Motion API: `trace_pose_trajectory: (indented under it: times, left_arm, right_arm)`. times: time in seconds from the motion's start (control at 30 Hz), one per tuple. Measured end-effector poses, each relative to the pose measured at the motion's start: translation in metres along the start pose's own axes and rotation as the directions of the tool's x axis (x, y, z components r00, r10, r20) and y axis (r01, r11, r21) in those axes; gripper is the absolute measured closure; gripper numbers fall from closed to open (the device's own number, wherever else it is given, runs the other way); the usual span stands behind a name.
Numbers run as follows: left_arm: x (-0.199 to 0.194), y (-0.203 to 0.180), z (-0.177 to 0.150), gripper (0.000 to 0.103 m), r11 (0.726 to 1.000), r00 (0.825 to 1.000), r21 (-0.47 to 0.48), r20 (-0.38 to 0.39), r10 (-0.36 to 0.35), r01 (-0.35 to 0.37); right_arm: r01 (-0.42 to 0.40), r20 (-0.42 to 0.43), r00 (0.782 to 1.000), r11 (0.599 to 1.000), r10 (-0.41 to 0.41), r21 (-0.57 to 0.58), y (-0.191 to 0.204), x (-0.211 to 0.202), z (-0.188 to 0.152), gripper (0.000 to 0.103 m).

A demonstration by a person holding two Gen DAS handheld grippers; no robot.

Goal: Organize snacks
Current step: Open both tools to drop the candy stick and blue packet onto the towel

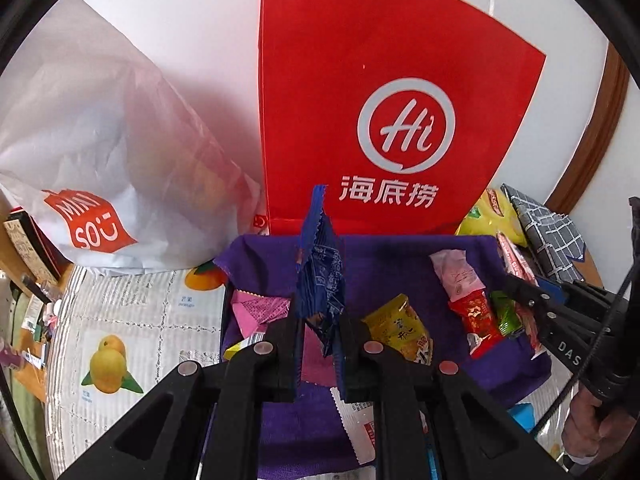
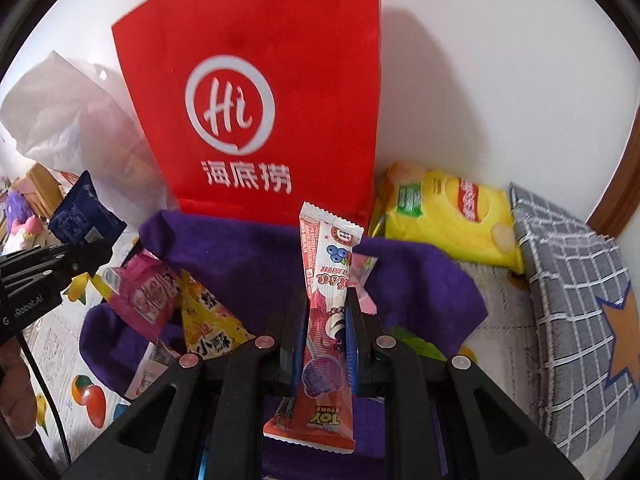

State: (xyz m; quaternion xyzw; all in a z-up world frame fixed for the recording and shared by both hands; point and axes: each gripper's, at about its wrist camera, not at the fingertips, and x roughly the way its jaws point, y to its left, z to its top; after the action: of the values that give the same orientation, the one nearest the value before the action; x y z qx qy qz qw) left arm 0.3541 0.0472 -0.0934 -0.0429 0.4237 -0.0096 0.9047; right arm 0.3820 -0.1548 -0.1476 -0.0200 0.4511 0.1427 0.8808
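The left hand-held gripper (image 1: 320, 332) is clamped on a dark blue snack packet (image 1: 322, 276), which stands with its long axis upright — its serrated top edge points up, leaning slightly left, toward the red paper bag (image 1: 400, 80) behind it. The packet is crinkled foil with small white print, and its lower end hangs just below the fingers. It is held above a purple cloth (image 1: 384, 256) that lines a bin on the bench, where loose snacks lie: a pink packet (image 1: 260, 308) at the left, a yellow packet (image 1: 400, 328) near the middle, and a pink-and-red packet (image 1: 464, 288) to the right. The right hand-held gripper (image 2: 322, 332) grips a long pink stick-shaped packet (image 2: 326, 320), also upright and tilted a little forward; the blueberry picture sits near its top, "TOY STORY" reads upside down at its bottom end, and the top seal points at the red bag's base. It too hangs over the purple cloth — near the bin's right side. Beyond that, a yellow chip bag (image 2: 448, 216) leans by the wall beside a grey checked cushion (image 2: 572, 292). A white Miniso bag (image 1: 100, 152) slumps to the left on the fruit-printed tablecloth (image 1: 132, 320).
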Motion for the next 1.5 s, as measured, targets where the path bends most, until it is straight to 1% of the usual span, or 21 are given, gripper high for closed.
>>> trace_pose_trajectory:
  times: [0.13, 0.2, 0.3, 0.57, 0.77, 0.93, 1.03, 1.13, 1.37, 1.43, 1.47, 1.5]
  left_arm:
    - [0.004, -0.002, 0.000, 0.091, 1.000, 1.000, 0.003, -0.016, 0.000, 0.000]
    - [0.006, -0.004, -0.001, 0.091, 1.000, 1.000, 0.009, -0.021, 0.002, -0.002]
    - [0.010, -0.006, -0.003, 0.090, 1.000, 0.999, 0.013, -0.038, 0.008, -0.008]
    - [0.019, -0.010, -0.007, 0.090, 1.000, 0.997, 0.027, -0.077, 0.002, 0.000]
    - [0.023, -0.011, -0.008, 0.090, 0.999, 0.994, 0.045, -0.105, 0.022, -0.017]
    - [0.025, -0.011, -0.009, 0.089, 0.999, 0.993, 0.050, -0.115, 0.025, -0.020]
    - [0.025, -0.012, -0.009, 0.089, 0.998, 0.993, 0.052, -0.117, 0.023, -0.017]
    - [0.025, -0.012, -0.010, 0.089, 0.998, 0.993, 0.052, -0.117, 0.022, -0.016]
    - [0.024, -0.014, -0.009, 0.088, 0.998, 0.992, 0.054, -0.123, -0.009, 0.016]
    - [0.022, -0.016, -0.009, 0.086, 0.998, 0.992, 0.056, -0.122, -0.014, 0.021]
    - [0.020, -0.017, -0.009, 0.082, 0.998, 0.993, 0.055, -0.118, -0.023, 0.030]
    - [0.018, -0.018, -0.008, 0.075, 0.998, 0.993, 0.054, -0.116, -0.035, 0.041]
  right_arm:
    - [-0.008, -0.046, 0.999, 1.000, 0.008, -0.003, -0.002, 0.014, -0.004, 0.086]
    - [0.005, -0.054, 0.999, 1.000, -0.006, -0.012, -0.001, 0.017, -0.006, 0.085]
    - [0.003, -0.068, 0.998, 1.000, -0.004, -0.009, -0.003, 0.020, -0.009, 0.085]
    - [-0.001, -0.089, 0.996, 1.000, 0.000, -0.014, -0.004, 0.027, -0.011, 0.084]
    - [-0.008, -0.093, 0.996, 0.999, 0.005, -0.032, 0.001, 0.029, -0.009, 0.082]
    - [-0.013, -0.076, 0.997, 0.999, 0.010, -0.045, 0.004, 0.025, -0.008, 0.076]
    - [-0.010, -0.065, 0.998, 0.999, 0.007, -0.049, 0.006, 0.019, -0.007, 0.075]
    - [-0.012, -0.053, 0.999, 0.999, 0.010, -0.053, 0.009, 0.011, -0.005, 0.063]
    - [-0.007, 0.003, 1.000, 0.999, 0.007, -0.047, 0.009, -0.012, 0.003, 0.062]
    - [-0.003, 0.020, 1.000, 0.999, 0.003, -0.045, 0.009, -0.019, 0.004, 0.062]
    - [-0.002, 0.027, 1.000, 0.999, 0.003, -0.042, 0.009, -0.022, 0.005, 0.062]
    - [-0.001, 0.032, 0.999, 0.999, 0.002, -0.039, 0.009, -0.025, 0.005, 0.062]
